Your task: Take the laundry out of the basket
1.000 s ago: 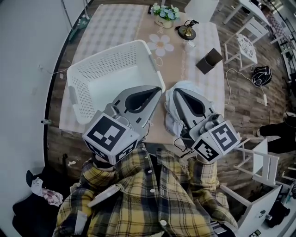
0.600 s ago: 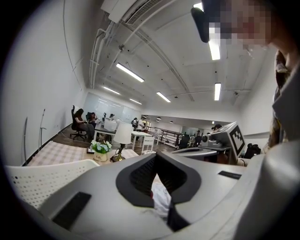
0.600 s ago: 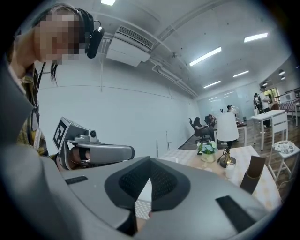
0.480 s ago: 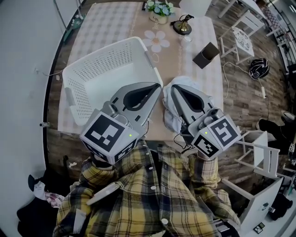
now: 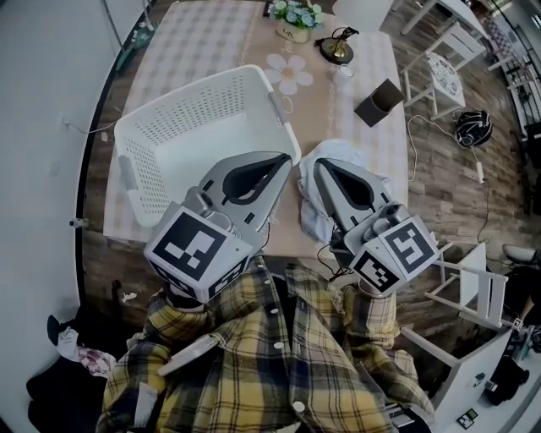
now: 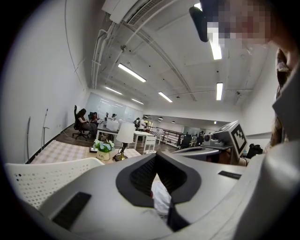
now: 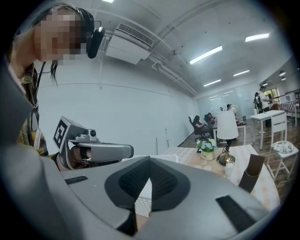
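**White basket on counter, laundry beside it, both jaws closed**

White perforated laundry basket [image 5: 169, 135] sits on the counter [image 5: 194, 34], left of centre in the head view. Only its own white floor and walls show inside. The laundry [image 5: 311, 218], a pale crumpled heap of cloth, lies on the counter just right of the basket, outside it, near the counter's front edge.

Left gripper [image 5: 290, 161] is held over the basket's near right corner, tips at the right rim. Its jaws are closed tip to tip and grip nothing. In the left gripper view [image 6: 157, 155] a bit of the pale cloth [image 6: 161, 199] shows through the loop behind the tips, lying below and not pinched.

Right gripper [image 5: 319, 165] is held over the laundry heap, beside the left one, the two tips near each other. Its jaws are also closed and empty. The right gripper view [image 7: 150, 159] shows the tips meeting.

Farther back on the counter are a flower pot [image 5: 296, 19], a small lamp [image 5: 338, 51] and a dark box [image 5: 378, 101]. The person wears a yellow plaid shirt [image 5: 254, 355]. White chairs [image 5: 444, 72] stand on the wood floor to the right.
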Demonstrator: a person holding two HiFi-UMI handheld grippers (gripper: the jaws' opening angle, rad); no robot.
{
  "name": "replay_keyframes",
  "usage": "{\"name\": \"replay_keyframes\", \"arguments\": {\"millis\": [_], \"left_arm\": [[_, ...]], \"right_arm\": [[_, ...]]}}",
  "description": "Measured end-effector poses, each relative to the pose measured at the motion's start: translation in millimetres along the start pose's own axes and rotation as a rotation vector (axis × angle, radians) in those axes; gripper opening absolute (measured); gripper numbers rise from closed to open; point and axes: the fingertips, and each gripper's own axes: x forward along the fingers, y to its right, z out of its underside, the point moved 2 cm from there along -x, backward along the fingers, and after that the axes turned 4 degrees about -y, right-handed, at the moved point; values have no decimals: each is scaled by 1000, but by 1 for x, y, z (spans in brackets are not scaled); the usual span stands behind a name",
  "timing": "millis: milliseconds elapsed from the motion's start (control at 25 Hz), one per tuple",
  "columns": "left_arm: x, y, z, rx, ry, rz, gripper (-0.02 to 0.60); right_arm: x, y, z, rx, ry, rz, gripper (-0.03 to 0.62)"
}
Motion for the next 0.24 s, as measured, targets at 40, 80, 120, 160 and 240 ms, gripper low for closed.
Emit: {"name": "replay_keyframes", "arguments": {"millis": [40,80,120,160,240], "left_arm": [[-1,-1,1,0,-1,0,18],[-3,-1,1,-1,-1,0,18],[-4,-2,1,-1,-1,0,18],[-6,-2,2,-1,-1,-1,18],[-9,-3,3,-1,0,-1,18]], "right_arm": [[1,-1,0,0,-1,1,-8],[2,-2,1,0,-2,1,-8],[2,-3,1,0,-3,1,-8],[3,-5,2,0,-4,1,-8],[5,-8,3,1,-7,0,-8]]}}
